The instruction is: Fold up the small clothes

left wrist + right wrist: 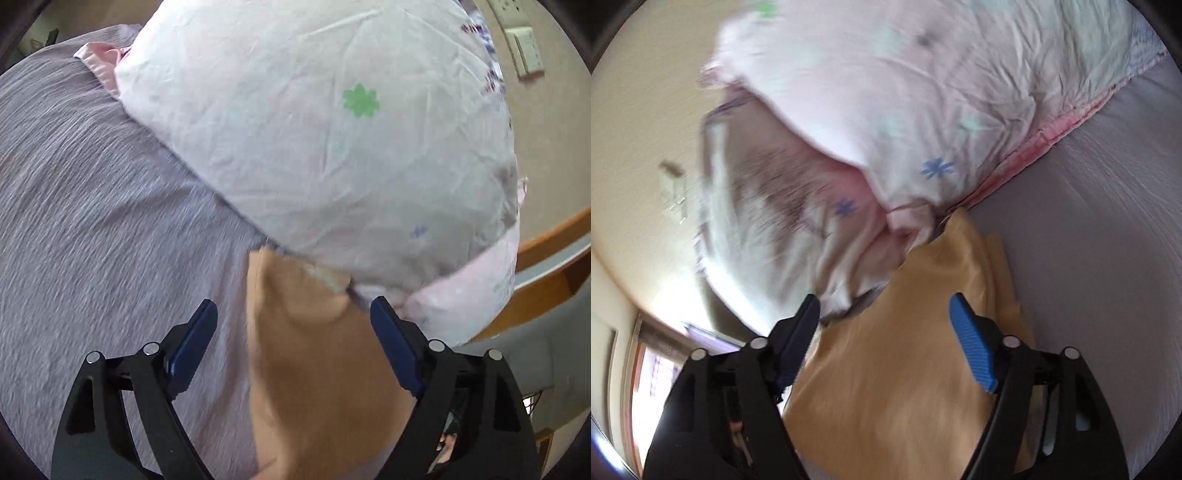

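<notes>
A small tan garment (pixel 317 369) lies on the lilac bed sheet (pixel 92 221), its far end against a pale quilt. My left gripper (pixel 293 314) is open just above the garment, which runs between the two blue pads (pixel 195 343). In the right wrist view the same tan garment (pixel 886 387) lies rumpled under my right gripper (pixel 884 306), which is also open with nothing between its pads. The view is blurred by motion.
A bulky white and pink quilt with flower prints (pixel 332 147) is heaped at the far side of the bed and also shows in the right wrist view (pixel 905 92). A wall with a switch plate (pixel 528 51) and a wooden bed frame (pixel 546 280) lie to the right. A window (pixel 653 373) is at the lower left.
</notes>
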Demonstrator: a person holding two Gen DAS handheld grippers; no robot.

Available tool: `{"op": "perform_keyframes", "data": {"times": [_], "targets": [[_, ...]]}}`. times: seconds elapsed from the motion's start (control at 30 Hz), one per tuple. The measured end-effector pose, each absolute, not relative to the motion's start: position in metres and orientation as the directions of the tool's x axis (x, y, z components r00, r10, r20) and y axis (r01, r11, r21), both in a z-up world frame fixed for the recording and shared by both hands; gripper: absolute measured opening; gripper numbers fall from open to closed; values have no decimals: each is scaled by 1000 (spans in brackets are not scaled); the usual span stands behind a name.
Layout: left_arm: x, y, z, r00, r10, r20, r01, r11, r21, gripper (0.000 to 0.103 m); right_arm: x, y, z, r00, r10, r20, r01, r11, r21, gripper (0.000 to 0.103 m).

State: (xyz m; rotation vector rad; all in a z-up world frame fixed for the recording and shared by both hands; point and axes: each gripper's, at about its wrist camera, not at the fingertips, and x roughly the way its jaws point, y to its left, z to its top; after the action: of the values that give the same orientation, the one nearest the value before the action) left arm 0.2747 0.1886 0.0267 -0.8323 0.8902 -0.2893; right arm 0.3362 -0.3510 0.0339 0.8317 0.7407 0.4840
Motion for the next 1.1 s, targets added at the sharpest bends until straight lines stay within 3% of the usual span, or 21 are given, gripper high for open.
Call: {"op": "perform_keyframes", "data": {"times": [0.2, 0.33, 0.47, 0.6, 0.73, 0.87, 0.97, 1.1], "targets": [[256, 163, 0, 490, -603, -630, -108, 675, -730, 69, 295, -336, 45, 627, 666, -403, -175, 625, 761, 81], [250, 154, -14, 460, -647, -609, -105, 641, -760, 40, 283, -333, 50, 628, 662, -410, -192, 641, 743, 82], [256, 152, -20, 483, -640, -598, -182, 594, -783, 22, 279, -337, 45, 634, 661, -401, -182, 632, 754, 83], [257, 149, -2, 506, -654, -563, -198, 547, -813, 19, 266, -350, 45, 645, 664, -377, -187, 616, 765, 83], [264, 108, 50, 526, -667, -528, -104, 566, -818, 19, 250, -369, 51, 683, 648, -339, -194, 608, 770, 83], [269, 17, 101, 497, -703, -508, 70, 616, -784, 19, 236, -390, 52, 716, 627, -306, -187, 595, 781, 84], [278, -69, 99, 411, -742, -529, 157, 630, -761, 19, 231, -405, 46, 731, 611, -305, -161, 587, 793, 84], [285, -165, 59, 275, -744, -608, 178, 661, -729, 20, 224, -419, 38, 741, 594, -314, -127, 582, 803, 84]]}}
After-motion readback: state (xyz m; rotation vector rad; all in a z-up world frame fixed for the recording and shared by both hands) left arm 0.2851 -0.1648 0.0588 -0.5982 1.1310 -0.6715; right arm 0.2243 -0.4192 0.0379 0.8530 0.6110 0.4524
